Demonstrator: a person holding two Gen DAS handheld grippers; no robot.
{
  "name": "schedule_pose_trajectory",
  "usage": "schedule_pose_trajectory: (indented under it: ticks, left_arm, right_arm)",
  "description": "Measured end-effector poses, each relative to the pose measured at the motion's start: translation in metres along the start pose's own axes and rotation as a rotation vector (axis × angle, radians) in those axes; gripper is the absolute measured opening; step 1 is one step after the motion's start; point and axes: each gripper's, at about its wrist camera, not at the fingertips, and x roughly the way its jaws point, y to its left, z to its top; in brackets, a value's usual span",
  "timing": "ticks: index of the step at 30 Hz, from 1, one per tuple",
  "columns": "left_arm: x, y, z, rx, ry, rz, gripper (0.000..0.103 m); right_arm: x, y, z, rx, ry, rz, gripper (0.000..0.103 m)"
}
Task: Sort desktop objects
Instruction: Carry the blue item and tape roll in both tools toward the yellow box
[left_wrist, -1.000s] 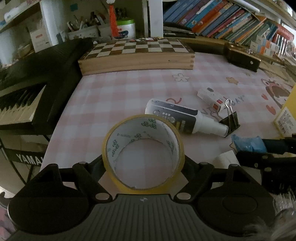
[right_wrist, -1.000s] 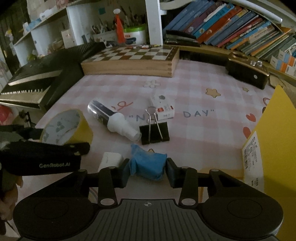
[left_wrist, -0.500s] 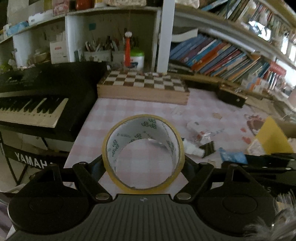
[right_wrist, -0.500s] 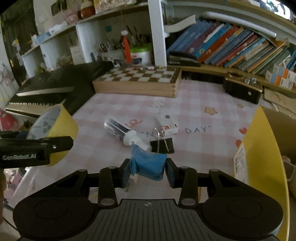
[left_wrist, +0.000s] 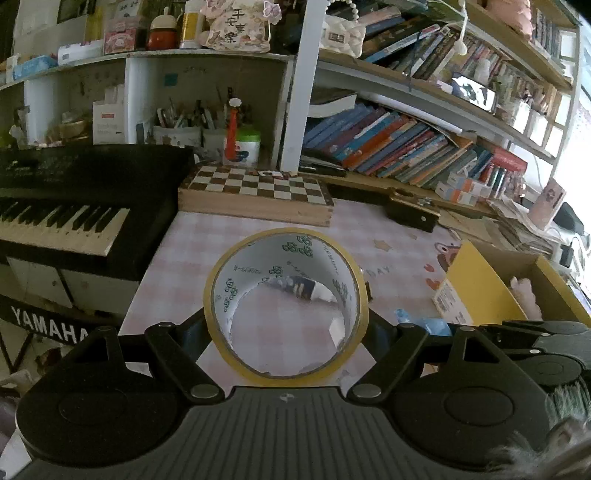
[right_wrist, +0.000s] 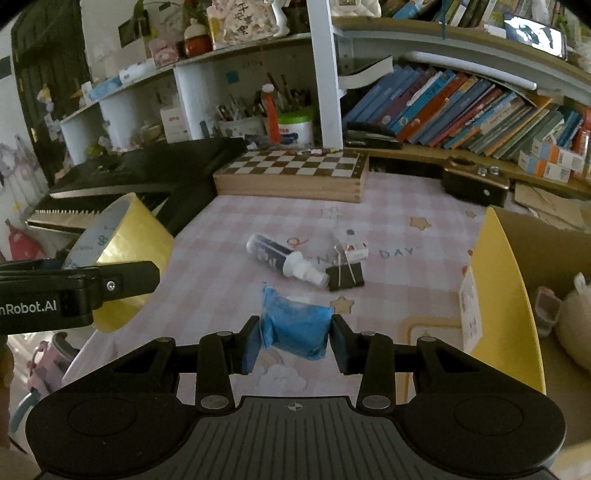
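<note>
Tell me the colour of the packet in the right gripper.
Blue; the packet shows best in the right wrist view, pinched in the right gripper.

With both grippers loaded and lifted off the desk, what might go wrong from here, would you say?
1. The left gripper pinches the tape roll only at its sides, so it may pivot or slip out.
2. The right gripper squeezes a soft blue packet, which might sag free.
3. The yellow box has a tall flap that either load may clip on the way in.

Yellow tape roll (left_wrist: 286, 306) & blue pouch (right_wrist: 295, 326) held aloft; spray bottle (right_wrist: 284, 260), binder clip (right_wrist: 345, 277) on tablecloth.
</note>
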Motion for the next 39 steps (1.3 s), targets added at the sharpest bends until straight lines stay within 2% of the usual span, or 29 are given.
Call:
schedule_pose_trajectory:
  ticks: [12,21,32,39]
  left_arm:
    - [-0.062,0.012,-0.040,-0.018,0.001,-0.025,0.080]
    - [-0.103,0.007,-0.073,0.001,0.027,-0.074,0.080]
    - [-0.129,-0.003,-0.098,0.051,0.058,-0.142,0.080]
    - [-0.129,-0.018,-0.103,0.098,0.079,-0.215,0.080]
  right_arm:
    - [-0.044,0.035,-0.039,-0.013,0.004,0.007,0.039]
    - [-0.086,0.047,-0.078,0.018,0.017,-0.013,0.039]
    - [-0.116,0.054,-0.112,0.079,0.016,-0.044,0.039]
    - [-0.135,0.043,-0.124,0.144,0.008,-0.109,0.039]
